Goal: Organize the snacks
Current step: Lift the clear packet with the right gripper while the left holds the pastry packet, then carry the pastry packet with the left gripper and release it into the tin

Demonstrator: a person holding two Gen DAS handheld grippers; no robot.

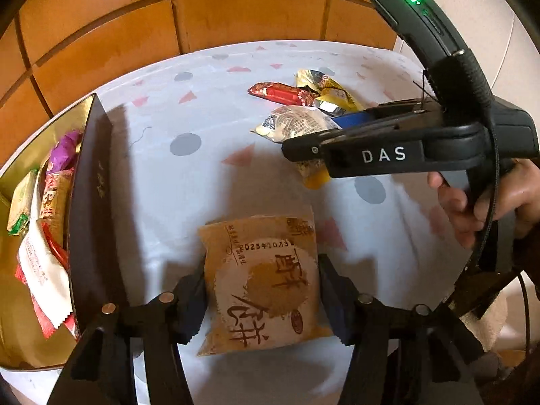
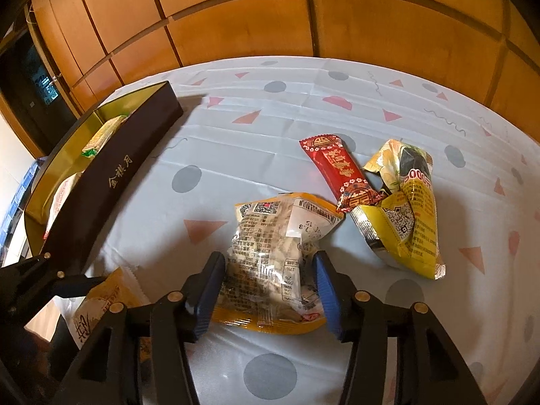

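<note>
My left gripper (image 1: 261, 290) is shut on a tan pastry packet (image 1: 263, 283) with brown Chinese characters, held just right of the dark box (image 1: 91, 209). The box has a gold inside and holds several snack packets (image 1: 44, 222). My right gripper (image 2: 268, 287) is shut on a clear-and-yellow snack bag (image 2: 276, 256) over the tablecloth. The right gripper also shows in the left wrist view (image 1: 297, 150). A red wrapped bar (image 2: 341, 172) and a yellow crumpled packet (image 2: 405, 202) lie on the cloth beyond it. The tan packet shows at lower left in the right wrist view (image 2: 101, 300).
The table wears a white cloth (image 2: 270, 108) with grey dots and pink triangles. Orange wood panelling (image 2: 236, 17) stands behind it. The dark box (image 2: 111, 175) sits at the table's left edge. A hand (image 1: 472, 202) holds the right gripper's handle.
</note>
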